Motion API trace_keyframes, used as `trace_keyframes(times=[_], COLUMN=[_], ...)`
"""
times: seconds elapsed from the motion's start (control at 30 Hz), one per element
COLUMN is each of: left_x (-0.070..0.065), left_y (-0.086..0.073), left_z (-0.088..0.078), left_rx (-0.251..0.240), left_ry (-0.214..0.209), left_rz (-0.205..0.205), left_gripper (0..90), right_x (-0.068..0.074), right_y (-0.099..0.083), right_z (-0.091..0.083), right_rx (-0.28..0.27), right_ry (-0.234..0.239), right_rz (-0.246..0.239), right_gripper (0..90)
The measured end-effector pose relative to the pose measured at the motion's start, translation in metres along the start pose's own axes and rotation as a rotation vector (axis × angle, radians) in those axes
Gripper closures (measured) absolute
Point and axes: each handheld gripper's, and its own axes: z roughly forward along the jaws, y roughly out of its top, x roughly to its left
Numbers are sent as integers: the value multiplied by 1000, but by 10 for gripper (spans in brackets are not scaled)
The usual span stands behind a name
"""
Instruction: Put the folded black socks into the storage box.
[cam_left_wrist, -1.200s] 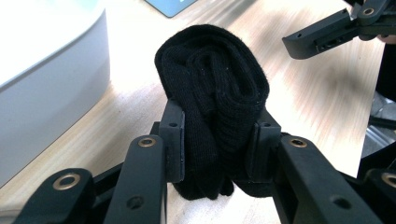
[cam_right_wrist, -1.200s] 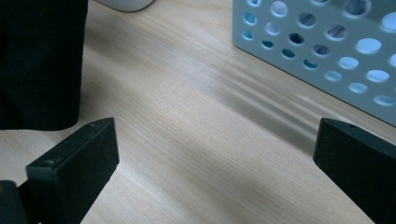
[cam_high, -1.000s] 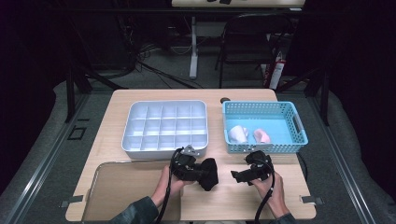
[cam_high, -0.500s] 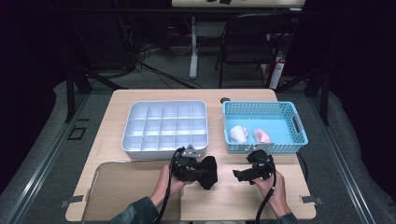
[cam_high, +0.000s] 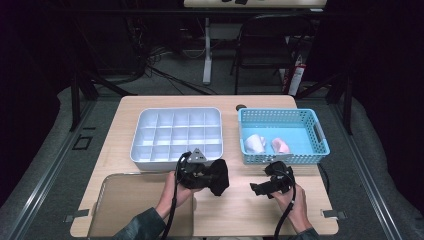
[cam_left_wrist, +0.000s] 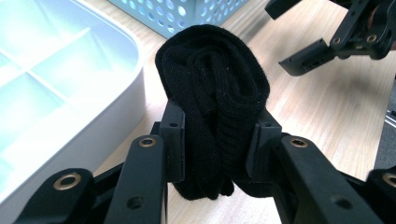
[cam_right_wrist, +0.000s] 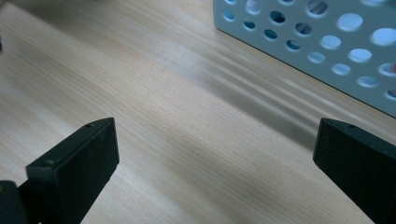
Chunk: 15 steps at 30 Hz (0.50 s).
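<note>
Standing upright in the left claw (cam_left_wrist: 217, 154), rolled black sock (cam_left_wrist: 215, 98)

Matt black knit sock (cam_left_wrist: 212, 93) (ribbed) over smooth pale-wood table (cam_left_wrist: 317, 112)

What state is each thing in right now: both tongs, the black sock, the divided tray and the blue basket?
Left tongs: shut on the black rolled sock.
Black rolled sock: rolled up, clamped between the pads, near the tray's corner.
Right tongs: open, nothing between them, over bare table.
White divided tray: compartments empty.
Blue basket: holds two pale rolled items.
</note>
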Motion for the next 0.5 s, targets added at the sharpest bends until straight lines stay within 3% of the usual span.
trace_keyframes(times=[0.27, 0.33, 0.5], left_x=[3, 3, 7], left_y=[5, 5, 8], left_z=[-9, -11, -16], left_rx=[-26, -37, -55], left_ry=[14, 27, 43], left_rz=[1, 2, -2], left_gripper=[659, 659, 659], right_x=[0, -1, -5], right_y=[-1, -2, -3], right_z=[1, 1, -2], right_rx=[18, 32, 24], right_ry=[-15, -40, -33], right_rz=[-16, -39, -28], right_gripper=[0, 0, 0])
